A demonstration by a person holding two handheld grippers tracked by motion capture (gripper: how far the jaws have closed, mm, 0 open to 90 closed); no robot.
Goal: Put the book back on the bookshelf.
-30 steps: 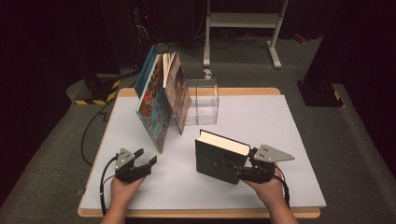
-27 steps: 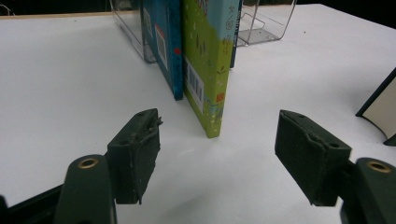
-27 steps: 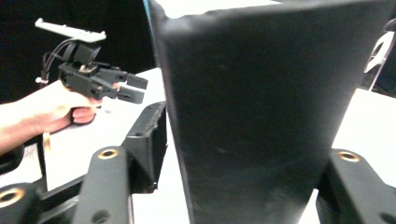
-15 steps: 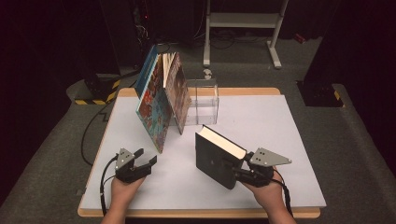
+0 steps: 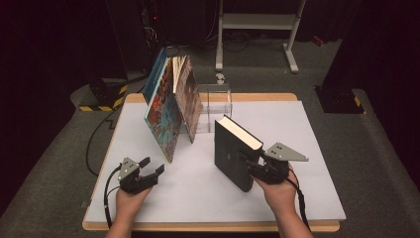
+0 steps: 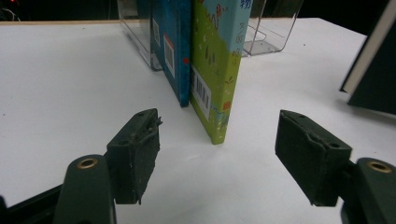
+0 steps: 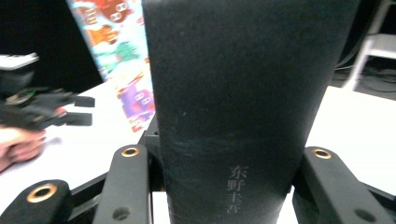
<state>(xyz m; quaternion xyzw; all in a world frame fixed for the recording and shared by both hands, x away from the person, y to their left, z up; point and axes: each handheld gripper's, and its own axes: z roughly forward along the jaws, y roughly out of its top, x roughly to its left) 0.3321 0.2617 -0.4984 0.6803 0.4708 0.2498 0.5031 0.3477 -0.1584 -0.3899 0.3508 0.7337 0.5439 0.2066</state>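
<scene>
- The black book (image 5: 236,152) stands upright, slightly tilted, over the near right part of the table (image 5: 307,198), its pale page edge turned up and to the right; whether its bottom corner touches the tabletop cannot be told.
- The right gripper (image 5: 257,170) grasps it by the spine: in the right gripper view the book's (image 7: 243,107) dark spine with faint characters fills the gap, and both jaws sit against its sides. These jaws have just been closing, with the book between them.
- The right hand (image 5: 278,191) comes in from the near edge of the table, its cable trailing back over that edge.
- Just left of the black book, and a little farther from the near edge, a group of picture books (image 5: 171,106) leans to the left, the foremost one with its lower corner well out toward the middle of the table.
- Those books rest against a clear plastic holder (image 5: 218,101) near the far edge; its open compartment lies directly behind the black book.
- Between the black book and the holder, the leaning picture books crowd the holder's left side.
- In the left gripper view, a green-backed book (image 6: 215,70) and a blue one (image 6: 170,46) stand on edge straight ahead.
- The left gripper (image 5: 148,167) rests near the near left corner of the table, jaws released and apart, nothing between them.
- The left hand (image 5: 130,197) holds it low over the table, well apart from the black book.
</scene>
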